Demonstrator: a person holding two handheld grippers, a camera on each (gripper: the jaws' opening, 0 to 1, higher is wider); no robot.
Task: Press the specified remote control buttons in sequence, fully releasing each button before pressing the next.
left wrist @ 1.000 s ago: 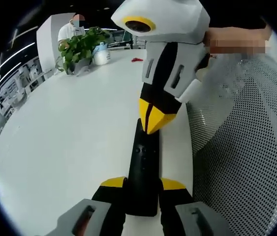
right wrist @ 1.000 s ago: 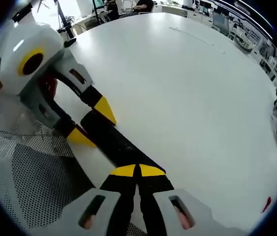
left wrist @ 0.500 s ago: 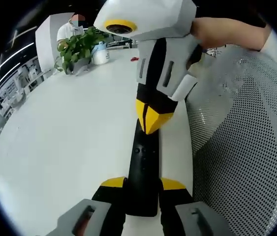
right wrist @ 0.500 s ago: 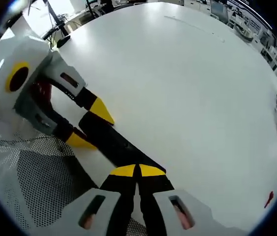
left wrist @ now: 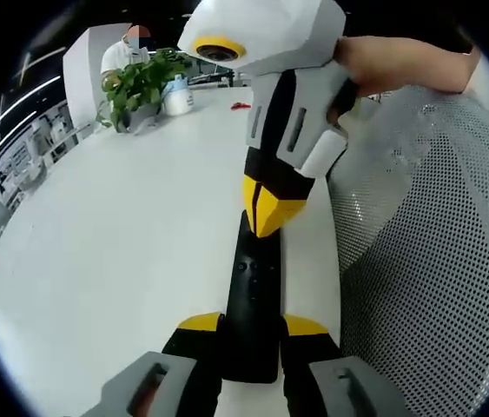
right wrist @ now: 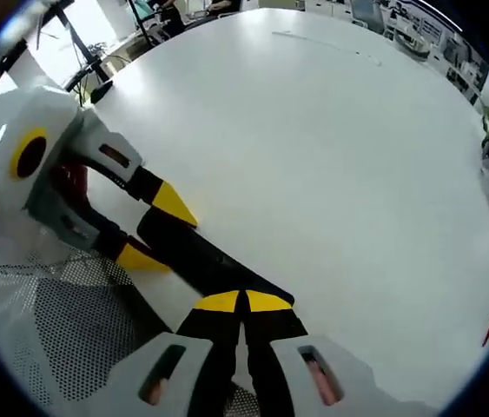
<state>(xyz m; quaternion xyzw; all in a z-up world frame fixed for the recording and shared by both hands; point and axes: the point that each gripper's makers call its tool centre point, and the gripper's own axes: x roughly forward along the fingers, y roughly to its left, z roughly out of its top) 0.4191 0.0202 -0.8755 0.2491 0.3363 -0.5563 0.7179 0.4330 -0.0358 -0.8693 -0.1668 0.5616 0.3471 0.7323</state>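
My left claw [left wrist: 251, 328] clamps the black remote control [left wrist: 253, 304] flat on the white desk [left wrist: 122, 243]. My right claw [right wrist: 242, 301], tips together, sits on its far end. Pressing off-centre could skid the remote or hit a neighbouring button.

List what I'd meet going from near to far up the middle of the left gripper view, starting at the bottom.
Left tongs gripping the near end of the slim black remote control → yellow tips of the right tongs, shut, at its far end → small red object on the white table.
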